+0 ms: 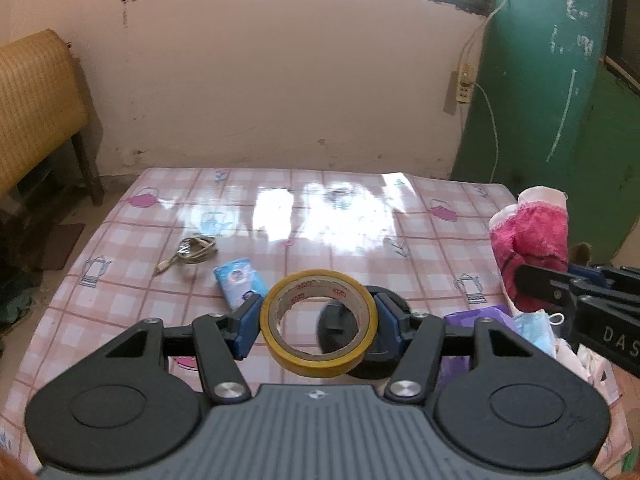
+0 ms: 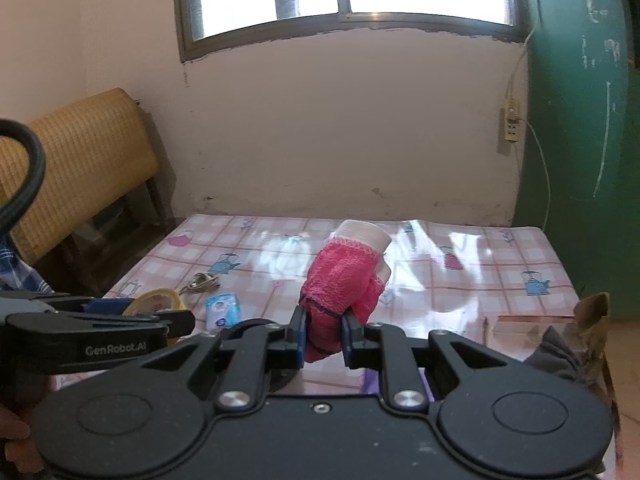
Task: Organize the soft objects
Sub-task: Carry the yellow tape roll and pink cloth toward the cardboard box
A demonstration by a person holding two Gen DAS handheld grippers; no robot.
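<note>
**Both claws loaded above the checked tabletop**

The left claw (image 1: 319,322) is closed to about half its span on a roll of yellow-edged tape (image 1: 319,322), its blue pads pressing the roll's outer rim from either side and holding it off the tabletop (image 1: 168,236). Red lettering is printed inside the roll's core, too small to read. The right claw (image 2: 323,334) is nearly shut, pinching the lower end of a pink terry cloth (image 2: 340,284) that is bunched around something white at its top; the cloth stands upright between the pads, above the table.

Writing that can be read: "GenRobot.AI" in pale letters on the side of the left claw as seen from the right wrist, and "DAS" on the right claw's body at the edge of the left wrist view, the rest cut off.

On the pink checked cloth with teapot prints lie a coiled cable (image 1: 192,254) and, just beside it, a small blue packet (image 1: 239,280) whose print is unreadable. A pale blue face mask (image 1: 536,326) and a purple item (image 1: 472,320) lie at the near right, beneath the pink cloth.
</note>
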